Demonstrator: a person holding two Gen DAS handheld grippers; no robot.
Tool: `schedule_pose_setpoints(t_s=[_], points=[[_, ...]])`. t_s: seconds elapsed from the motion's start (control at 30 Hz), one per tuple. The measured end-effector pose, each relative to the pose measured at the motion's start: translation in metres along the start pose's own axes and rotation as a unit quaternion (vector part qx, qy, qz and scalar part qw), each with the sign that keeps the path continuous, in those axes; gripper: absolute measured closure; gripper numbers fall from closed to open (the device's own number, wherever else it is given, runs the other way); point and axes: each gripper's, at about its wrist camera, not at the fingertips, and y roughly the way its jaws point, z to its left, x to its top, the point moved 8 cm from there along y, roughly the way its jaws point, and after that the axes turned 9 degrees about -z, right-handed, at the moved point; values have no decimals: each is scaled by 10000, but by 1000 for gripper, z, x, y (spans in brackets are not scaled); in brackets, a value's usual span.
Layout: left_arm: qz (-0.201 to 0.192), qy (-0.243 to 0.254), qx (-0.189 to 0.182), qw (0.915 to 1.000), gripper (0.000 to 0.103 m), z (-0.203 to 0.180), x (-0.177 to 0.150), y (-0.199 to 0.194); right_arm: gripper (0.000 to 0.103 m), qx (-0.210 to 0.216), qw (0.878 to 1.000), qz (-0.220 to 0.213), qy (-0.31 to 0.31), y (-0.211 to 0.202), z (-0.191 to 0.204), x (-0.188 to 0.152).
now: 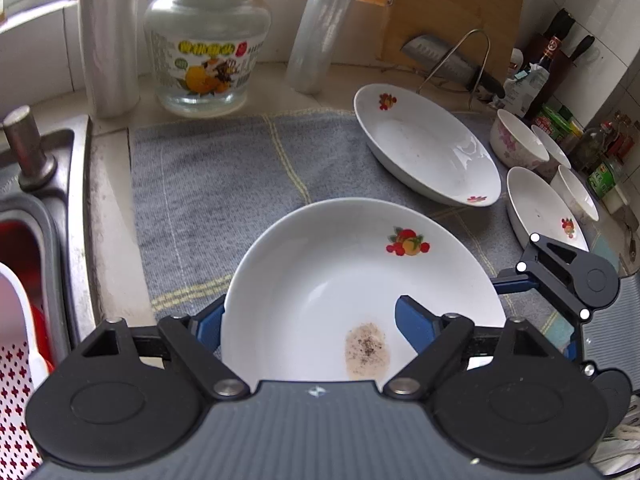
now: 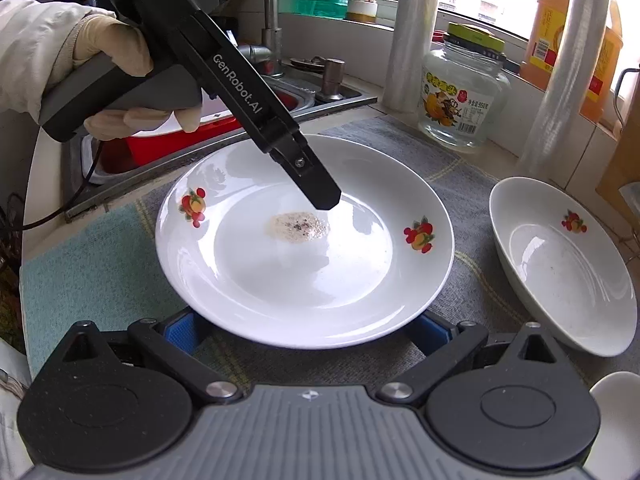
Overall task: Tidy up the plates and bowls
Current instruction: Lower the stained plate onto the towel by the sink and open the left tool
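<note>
One tool (image 2: 324, 196) reading "GenRobot.AI" apparently straddles the stained plate's (image 2: 304, 280) rim.

A white plate (image 2: 304, 264) with small fruit prints on its rim lies flat on the grey towel (image 2: 400, 148), a brownish speckled smear near its middle. Beside it on the same towel lies a second white plate (image 2: 568, 268) with the same fruit print, faintly soiled. Past that one, seen from the left wrist, stand a fruit-print bowl (image 1: 540, 208) and a pink-flowered bowl (image 1: 518, 144).
</note>
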Motion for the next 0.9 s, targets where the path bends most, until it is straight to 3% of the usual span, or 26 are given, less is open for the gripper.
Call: schedule_pose_setpoints(t_s=[0.27,0.47,0.63,0.73,0.8,0.9], points=[[-645,649,487,9946,11,-15,2,-31,0,-112,9999,-13,110,-23,-5,3],[-1140,930,609,9872,8,-40,2,-60,0,-508,9974,-70,506,-50,-16,2],[-1457,934,645,9828,8,-66,-3,-76,0,-1039,9907,-71,878,-68,-24,-2],[-1582,760,487,9833,7,-79,-8,-82,0,-1342,9842,-84,1156,-79,-26,-9],[-1643,688,451,9830,1,-87,-11,-84,0,-1489,9798,-124,1333,-88,-28,-12],[-1814,660,462,9801,1,-98,-14,-88,0,-1728,9736,-124,1485,-101,-29,-17]])
